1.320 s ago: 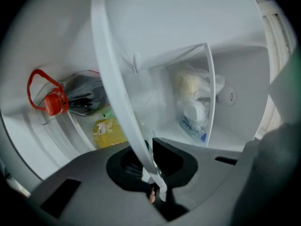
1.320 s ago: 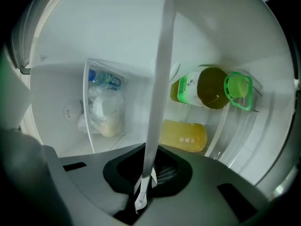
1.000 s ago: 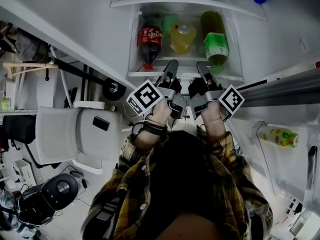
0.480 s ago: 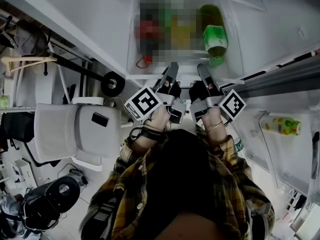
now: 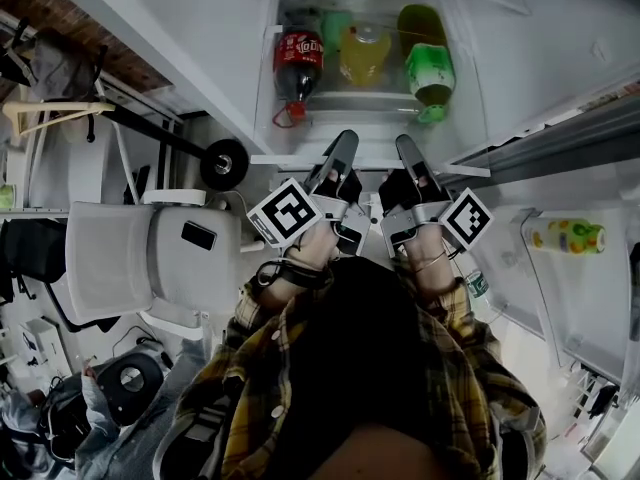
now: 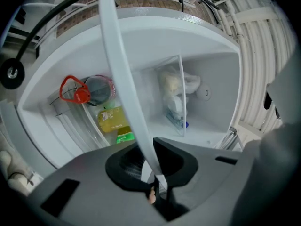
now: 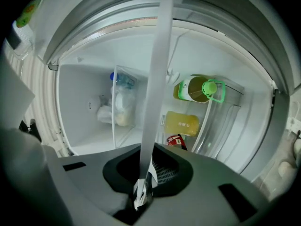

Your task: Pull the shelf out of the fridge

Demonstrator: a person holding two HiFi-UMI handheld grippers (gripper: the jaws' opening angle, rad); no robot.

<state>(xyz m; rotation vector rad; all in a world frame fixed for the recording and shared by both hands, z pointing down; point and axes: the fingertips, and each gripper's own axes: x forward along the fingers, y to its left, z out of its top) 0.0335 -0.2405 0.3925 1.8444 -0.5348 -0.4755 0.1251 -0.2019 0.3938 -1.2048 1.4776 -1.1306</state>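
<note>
**Open fridge, white chair at left.**
Left gripper and right gripper each pinch the white near rim of the shelf; bottles lie beyond.

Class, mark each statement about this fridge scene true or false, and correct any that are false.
1. The left gripper and right gripper both clamp the shelf by its front edge. True.
2. The cola bottle has a green cap. False: its cap is red.
3. The yellow bottle sits between the cola bottle and the green-capped bottle. True.
4. The person wears a plain white shirt. False: it is yellow and dark plaid.
</note>
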